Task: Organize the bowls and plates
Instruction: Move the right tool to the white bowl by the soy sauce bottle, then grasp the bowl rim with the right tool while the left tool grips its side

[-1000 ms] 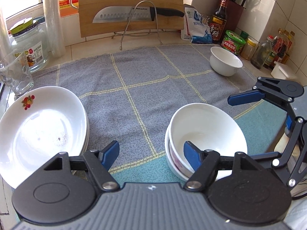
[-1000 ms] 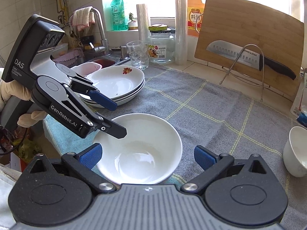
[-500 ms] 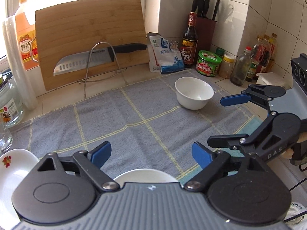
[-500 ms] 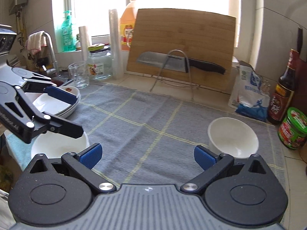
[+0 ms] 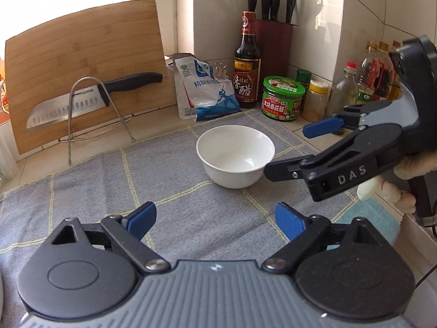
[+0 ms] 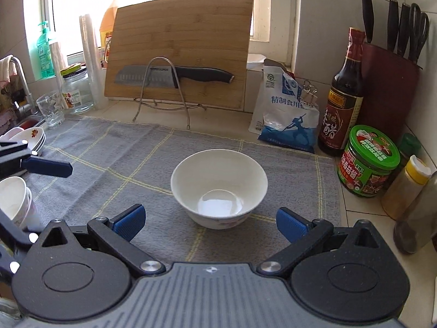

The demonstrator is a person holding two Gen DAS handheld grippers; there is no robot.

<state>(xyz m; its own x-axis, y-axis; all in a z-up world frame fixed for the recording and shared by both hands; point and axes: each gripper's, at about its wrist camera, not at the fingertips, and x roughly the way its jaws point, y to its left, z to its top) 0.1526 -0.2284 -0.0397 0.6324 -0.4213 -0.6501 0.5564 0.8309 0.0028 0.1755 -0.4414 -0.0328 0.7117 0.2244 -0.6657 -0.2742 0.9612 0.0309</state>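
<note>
1. Bowl [image 6: 219, 188]: a single white bowl stands upright near the middle of the gray towel [image 6: 131, 164], toward the towel's far right part, with nothing inside it.
2. Right gripper [image 6: 209, 222] hangs just in front of the bowl, its blue fingers [image 6: 128, 221] spread wide and holding nothing; the bowl's near wall sits between and just beyond them, not touching either.
3. Left gripper [image 5: 215, 218] hovers over bare towel well in front of the bowl, fingers [image 5: 142, 216] also spread wide and empty.
4. From the left wrist view, the right gripper's lower finger tip [image 5: 273, 168] lies just beside the bowl's right rim; I cannot tell whether they touch.
5. Open towel runs from the bowl leftward toward a stack of bowls [image 6: 15, 202] and a stack of plates [image 6: 30, 138] at the towel's left edge.
6. Right of the bowl, room is tighter: a green-lidded jar [image 6: 368, 161], a dark bottle [image 6: 345, 95] and a salt bag [image 6: 286, 112] crowd the surface just past the towel's right and far edges.
7. Behind the bowl, past the towel's far edge, a cutting board [image 6: 180, 46] leans with a knife [image 6: 174, 75] on a wire rack.
</note>
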